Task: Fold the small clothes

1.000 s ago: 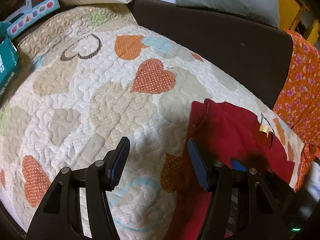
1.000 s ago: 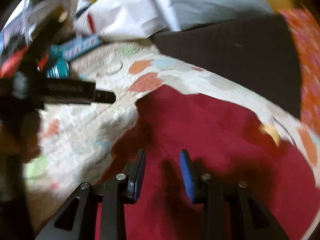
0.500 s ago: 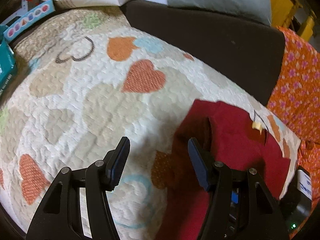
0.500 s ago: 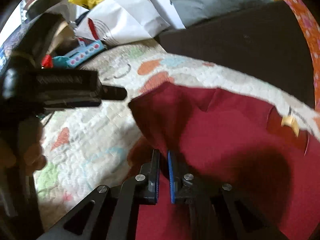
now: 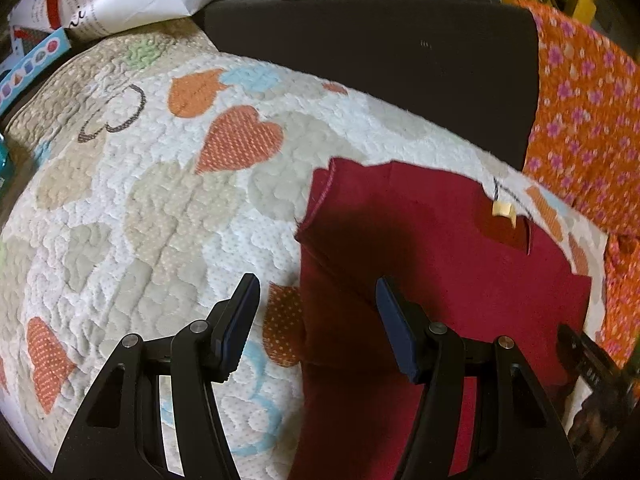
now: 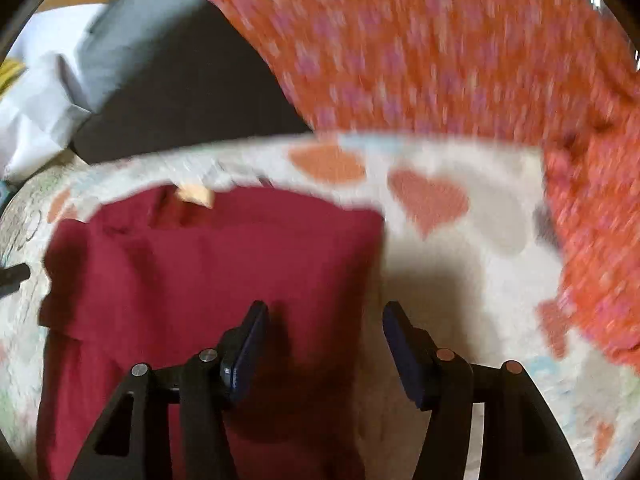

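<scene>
The left gripper (image 5: 316, 320) hangs with its jaws spread wide and nothing between them, straddling the left edge of the red garment (image 5: 432, 264). One finger sits over the bare quilt (image 5: 152, 208), the other over the cloth, which looks like a ready stance for pinching that folded side. The right gripper (image 6: 324, 340) is equally wide open and empty, poised over the garment's right edge, so that one finger is above red fabric and the other above the quilt. That view is blurred, so fine detail is uncertain.

The garment lies flat on the heart-patterned quilt, its left side apparently already doubled inward, leaving a straight edge and a narrow, roughly rectangular shape. A pale label (image 5: 502, 210) shows at the neckline on the far end. Laying it flat and squared like this likely lets each side be taken cleanly for the next fold. An orange flowered cloth (image 5: 580, 120) lies beyond the quilt, well clear of the work.
</scene>
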Available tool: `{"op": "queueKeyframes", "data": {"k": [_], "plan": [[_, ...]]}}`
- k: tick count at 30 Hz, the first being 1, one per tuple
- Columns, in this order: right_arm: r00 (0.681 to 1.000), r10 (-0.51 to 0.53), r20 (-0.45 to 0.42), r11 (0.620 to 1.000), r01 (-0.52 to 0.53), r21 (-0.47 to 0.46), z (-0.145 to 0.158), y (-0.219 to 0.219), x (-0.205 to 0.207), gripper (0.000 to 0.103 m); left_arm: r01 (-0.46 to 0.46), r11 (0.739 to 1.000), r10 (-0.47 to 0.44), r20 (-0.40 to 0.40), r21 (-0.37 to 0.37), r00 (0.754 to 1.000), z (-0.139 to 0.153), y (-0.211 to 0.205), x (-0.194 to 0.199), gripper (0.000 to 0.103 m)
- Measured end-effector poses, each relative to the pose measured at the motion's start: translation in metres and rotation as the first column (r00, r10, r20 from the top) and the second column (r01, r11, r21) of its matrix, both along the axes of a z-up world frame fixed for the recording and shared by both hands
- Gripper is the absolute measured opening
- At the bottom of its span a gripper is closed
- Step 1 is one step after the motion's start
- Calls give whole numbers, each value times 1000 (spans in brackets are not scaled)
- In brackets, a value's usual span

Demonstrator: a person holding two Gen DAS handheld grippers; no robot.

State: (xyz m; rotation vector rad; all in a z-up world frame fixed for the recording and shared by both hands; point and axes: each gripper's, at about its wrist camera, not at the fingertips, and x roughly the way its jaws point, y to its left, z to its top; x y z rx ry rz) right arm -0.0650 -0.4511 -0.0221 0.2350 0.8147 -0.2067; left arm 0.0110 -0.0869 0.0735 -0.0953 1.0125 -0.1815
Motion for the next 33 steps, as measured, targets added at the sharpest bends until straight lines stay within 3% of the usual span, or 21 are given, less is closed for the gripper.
{"op": "queueKeyframes", "data": {"k": [2,3,5,7,8,9,12,14,15,18,19,21,23,24,25,27,29,33], "plan": [[999,11,48,998,-14,67,-3,-13,0,34,10,1000,-10,-12,13,1000,-4,-3,0,61],[998,10,59,998,-13,57,1,-19,-2,17,13,1000,-13,-15,16,1000,-5,-4,-1,61],[996,39,84,998,-42,42,12,-31,-11,14,14,1000,-14,-15,17,1000,-5,-4,-1,61],[998,-8,61,997,13,-82,17,-40,-15,1,19,1000,-19,-13,17,1000,-5,-7,-2,61],[998,-54,43,988,60,-145,15,-46,-14,0,25,999,-25,-14,20,1000,-6,-9,-2,61],[997,-74,30,988,77,-132,11,-54,-8,0,33,999,-32,-15,24,999,-6,-11,-3,61],[997,-61,43,995,57,78,7,-67,-18,0,46,998,-45,-20,39,999,-7,-12,-6,61],[992,-34,124,992,19,122,23,-58,-37,2,31,999,-30,-14,27,999,-4,-8,-6,61],[988,1,154,990,-22,136,30,-50,-45,6,23,1000,-23,-13,18,1000,-3,-6,-5,61],[986,81,146,988,-99,117,35,-19,-47,51,10,1000,-10,-15,2,1000,-1,-2,-5,61],[987,91,128,989,-105,102,32,-13,-45,51,13,1000,-13,-20,3,1000,-1,-3,-6,61],[995,64,80,994,-71,85,19,-9,-31,50,19,1000,-19,-23,2,1000,-1,-3,-7,61],[998,53,32,993,-56,102,2,-14,-14,26,21,1000,-21,-16,9,1000,1,-2,-8,61],[998,55,23,996,-56,66,0,-13,-13,15,18,1000,-18,-13,10,1000,2,0,-8,61],[997,66,35,996,-68,49,0,-15,-14,9,12,1000,-12,-12,7,1000,3,2,-7,61],[995,91,49,996,-92,13,10,-22,-22,7,-3,1000,3,-20,-8,1000,3,6,-5,61],[997,53,51,995,-48,-82,19,-33,-28,6,-6,1000,5,-23,-22,1000,4,5,-4,61],[999,40,30,999,-40,5,6,-50,-24,6,24,1000,-24,-25,12,999,-1,-3,-6,61]]}}
